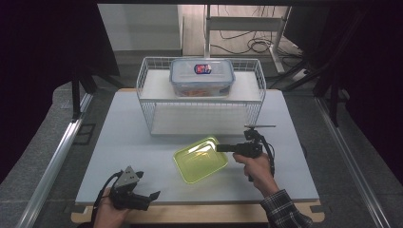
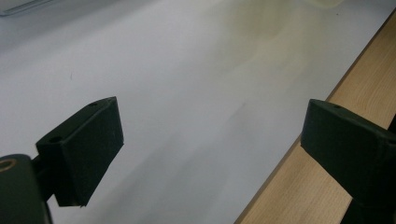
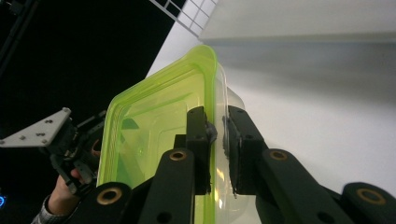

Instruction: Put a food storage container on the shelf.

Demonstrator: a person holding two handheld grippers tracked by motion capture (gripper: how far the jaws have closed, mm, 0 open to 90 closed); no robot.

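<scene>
High view first: the white tabletop (image 1: 142,142) fills the middle of the frame, with a white wire rack (image 1: 199,97) standing at its far side, upper centre. On top of the rack sits a clear lidded box (image 1: 202,77) with a blue-and-red label. The yellow-green container (image 1: 199,160) is a bit right of centre, tilted, and the right gripper (image 1: 223,148) comes at its right edge from the right, held by the right hand (image 1: 259,168). Bottom left, the left gripper (image 1: 153,195) sits near the front edge of the tabletop in the left hand (image 1: 109,211), fingers spread, well apart from the container.

Left gripper view: just what you can't make out from above, namely both fingers (image 2: 81,149) wide apart with nothing between them, bare white tabletop (image 2: 187,93) behind, and the wooden edge strip (image 2: 327,186) running up the right side. A faint yellowish blur at the top is too smeared to tell.

Right gripper view: here's the close-up. The right gripper (image 3: 219,135) has its fingers (image 3: 198,149) pressed onto the container's (image 3: 154,121) rim, green wall between them, one finger inside the container and the other outside. The container stands on edge in this frame. Lower left, the left gripper's (image 3: 70,149) grey plate and the hand show farther off.
</scene>
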